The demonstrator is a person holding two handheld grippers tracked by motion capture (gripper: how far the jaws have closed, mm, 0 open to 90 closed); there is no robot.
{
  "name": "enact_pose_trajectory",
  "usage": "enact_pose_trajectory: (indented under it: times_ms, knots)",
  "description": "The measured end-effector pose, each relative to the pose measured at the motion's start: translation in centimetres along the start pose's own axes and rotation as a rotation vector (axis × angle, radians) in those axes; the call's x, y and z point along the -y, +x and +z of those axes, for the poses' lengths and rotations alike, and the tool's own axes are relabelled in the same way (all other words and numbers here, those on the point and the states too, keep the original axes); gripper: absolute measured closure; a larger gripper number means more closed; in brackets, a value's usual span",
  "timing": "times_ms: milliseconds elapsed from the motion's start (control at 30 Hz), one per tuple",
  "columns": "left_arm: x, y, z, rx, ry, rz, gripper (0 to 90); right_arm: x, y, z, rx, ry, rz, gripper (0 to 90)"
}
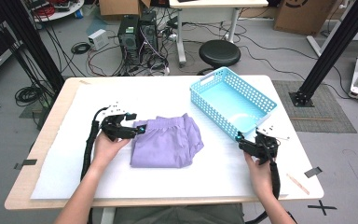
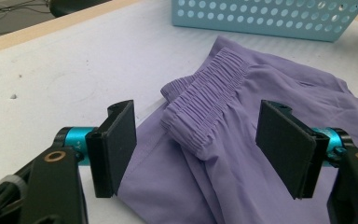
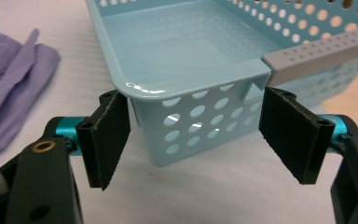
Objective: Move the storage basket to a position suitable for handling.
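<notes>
Table (image 1: 168,91) with white cover. Purple shorts (image 1: 166,142) lie folded near the middle, slightly left of centre, elastic waistband toward the far side. Blue basket (image 1: 231,101) sits right of the shorts, well apart from them, set at a slant, nothing inside it.

Left gripper (image 1: 139,130): at the left edge of the shorts, pointing right. In the left gripper view its jaws stand wide and released, the bunched waistband (image 2: 209,105) lying between and beyond them; left gripper (image 2: 196,149) pads do not press the cloth, though they hang just over it.

Right gripper (image 1: 239,139): at the near corner of the basket. In the right gripper view the right gripper (image 3: 196,140) jaws are spread and released, one pad on either side of the basket's rounded corner (image 3: 191,119). Left pad sits just beside the basket wall; contact cannot be told. Right pad stands clear. Shorts (image 3: 9,88) show at far left of that view.
</notes>
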State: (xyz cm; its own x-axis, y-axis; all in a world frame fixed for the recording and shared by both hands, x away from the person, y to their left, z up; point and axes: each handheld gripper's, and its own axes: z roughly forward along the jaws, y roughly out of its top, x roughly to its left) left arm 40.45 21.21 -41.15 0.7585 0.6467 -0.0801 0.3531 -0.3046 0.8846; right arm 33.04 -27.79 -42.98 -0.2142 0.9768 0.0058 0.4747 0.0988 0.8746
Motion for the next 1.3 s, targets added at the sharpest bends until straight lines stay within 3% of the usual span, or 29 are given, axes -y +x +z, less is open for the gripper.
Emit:
enact_pose_trajectory:
  times_ms: [200, 300, 367, 433, 500, 600, 700, 800, 833, 900, 1067, 1300]
  knots:
    - [0.0, 0.0, -0.1, 0.001, 0.000, 0.001, 28.8, -0.1, -1.9, -0.2, 0.041, 0.001, 0.037, 28.3]
    - [0.0, 0.0, -0.1, 0.001, 0.000, 0.000, 28.8, 0.1, -2.6, -0.9, 0.008, -0.003, 0.059, 28.2]
    - [0.0, 0.1, -0.1, 0.001, -0.002, -0.001, 28.8, 0.2, -2.6, -1.8, 0.000, -0.028, 0.053, 28.2]
    - [0.0, 0.1, 0.0, 0.001, 0.000, -0.004, 28.8, -0.4, -2.7, -2.5, 0.023, -0.074, 0.057, 28.2]
    - [0.0, 0.0, 0.1, 0.003, 0.004, -0.002, 28.8, -1.4, -3.3, -2.5, 0.048, -0.111, 0.109, 28.2]
    - [-0.1, -0.1, 0.1, 0.006, 0.001, 0.009, 28.8, -2.8, -4.5, -1.1, 0.075, -0.088, 0.176, 28.2]
    - [-0.1, -0.1, 0.1, 0.003, -0.001, 0.004, 28.8, -3.4, -5.3, 0.7, 0.111, -0.017, 0.226, 28.2]
    - [0.1, 0.1, 0.1, 0.004, 0.005, -0.007, 28.8, -3.6, -5.9, 2.1, 0.042, 0.042, 0.268, 34.2]
    - [0.1, 0.1, 0.2, 0.004, 0.005, -0.011, 28.8, -3.8, -5.9, 2.4, 0.026, 0.054, 0.263, 34.4]
    - [0.1, 0.1, 0.2, 0.006, 0.008, -0.007, 28.8, -4.2, -5.6, 2.8, 0.052, 0.071, 0.242, 34.3]
    - [0.1, -0.1, 0.4, 0.009, 0.009, -0.002, 28.8, -4.5, -5.6, 3.4, 0.041, 0.071, 0.207, 34.3]
    - [0.1, -0.2, 0.4, 0.010, 0.012, -0.001, 28.8, -6.2, -4.9, 5.3, -0.007, 0.109, 0.088, 34.7]
